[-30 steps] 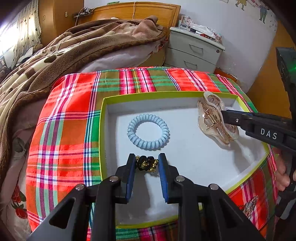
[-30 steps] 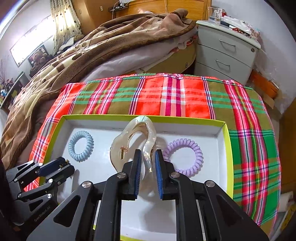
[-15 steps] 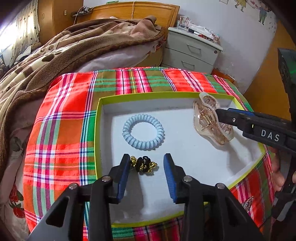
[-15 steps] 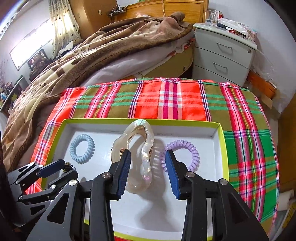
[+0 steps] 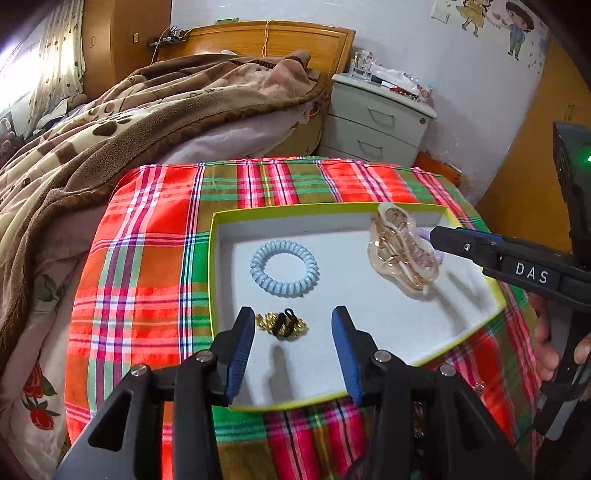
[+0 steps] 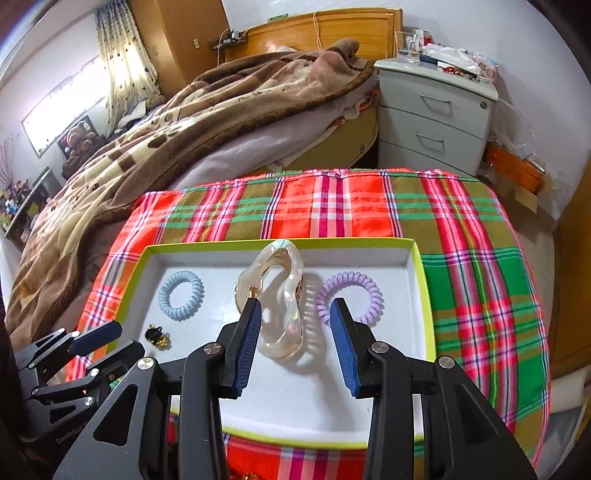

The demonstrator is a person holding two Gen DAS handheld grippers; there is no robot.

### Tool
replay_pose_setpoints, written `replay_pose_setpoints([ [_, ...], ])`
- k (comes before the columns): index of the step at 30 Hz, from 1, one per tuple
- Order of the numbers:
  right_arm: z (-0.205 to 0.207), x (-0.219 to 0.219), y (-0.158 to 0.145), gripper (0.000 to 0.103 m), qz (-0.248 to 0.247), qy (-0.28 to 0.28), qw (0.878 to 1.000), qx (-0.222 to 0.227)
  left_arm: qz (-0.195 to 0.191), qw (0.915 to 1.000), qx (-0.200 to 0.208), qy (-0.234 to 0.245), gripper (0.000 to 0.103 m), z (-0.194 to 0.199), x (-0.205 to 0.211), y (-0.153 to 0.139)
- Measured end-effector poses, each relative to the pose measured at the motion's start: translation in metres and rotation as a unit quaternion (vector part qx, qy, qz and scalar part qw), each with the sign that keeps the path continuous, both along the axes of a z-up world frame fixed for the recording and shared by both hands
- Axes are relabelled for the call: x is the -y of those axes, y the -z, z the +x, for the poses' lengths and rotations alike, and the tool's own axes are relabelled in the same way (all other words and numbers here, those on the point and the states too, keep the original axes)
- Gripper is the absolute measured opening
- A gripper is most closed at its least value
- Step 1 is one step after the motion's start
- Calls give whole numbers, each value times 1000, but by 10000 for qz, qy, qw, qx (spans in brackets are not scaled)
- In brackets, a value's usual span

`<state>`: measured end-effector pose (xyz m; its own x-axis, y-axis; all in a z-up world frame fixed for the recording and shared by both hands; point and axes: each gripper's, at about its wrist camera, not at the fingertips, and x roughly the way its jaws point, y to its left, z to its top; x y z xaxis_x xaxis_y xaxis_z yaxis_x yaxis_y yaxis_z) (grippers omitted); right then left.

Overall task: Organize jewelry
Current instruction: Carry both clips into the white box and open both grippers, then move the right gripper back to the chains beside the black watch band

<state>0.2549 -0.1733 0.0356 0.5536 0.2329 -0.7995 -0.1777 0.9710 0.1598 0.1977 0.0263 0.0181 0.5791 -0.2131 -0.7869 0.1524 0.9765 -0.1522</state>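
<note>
Red-and-green plaid-covered desk (image 6: 461,258) carries a shallow white tray with lime rim (image 6: 424,280) near its front edge. Inside lie a translucent beige claw clip (image 6: 284,317), centre; blue coil hair tie (image 5: 283,272); lilac coil hair tie (image 6: 349,295); gold-and-black hair bobble (image 5: 282,324). Left gripper (image 5: 293,349) opening, empty; right gripper (image 6: 295,347) wide, empty.

We see a wooden-headboard bed (image 6: 314,33) under a brown fleece blanket (image 6: 192,122), beside a grey two-drawer nightstand (image 6: 432,122).
</note>
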Motion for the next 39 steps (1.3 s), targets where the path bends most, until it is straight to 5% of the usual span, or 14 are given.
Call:
replay_pose_setpoints([
  [11,-62,24,-7,40,177,232,9993,248,-243,9996,157,-52,47,-52,-12,-11],
  [22,-122,42,22,40,290,646,9974,124,-373,9993,63,-66,47,-91,-17,2],
  [39,-142,1,47,31,-50,594,9982,71,-530,9986,-4,-23,47,-118,-28,16],
])
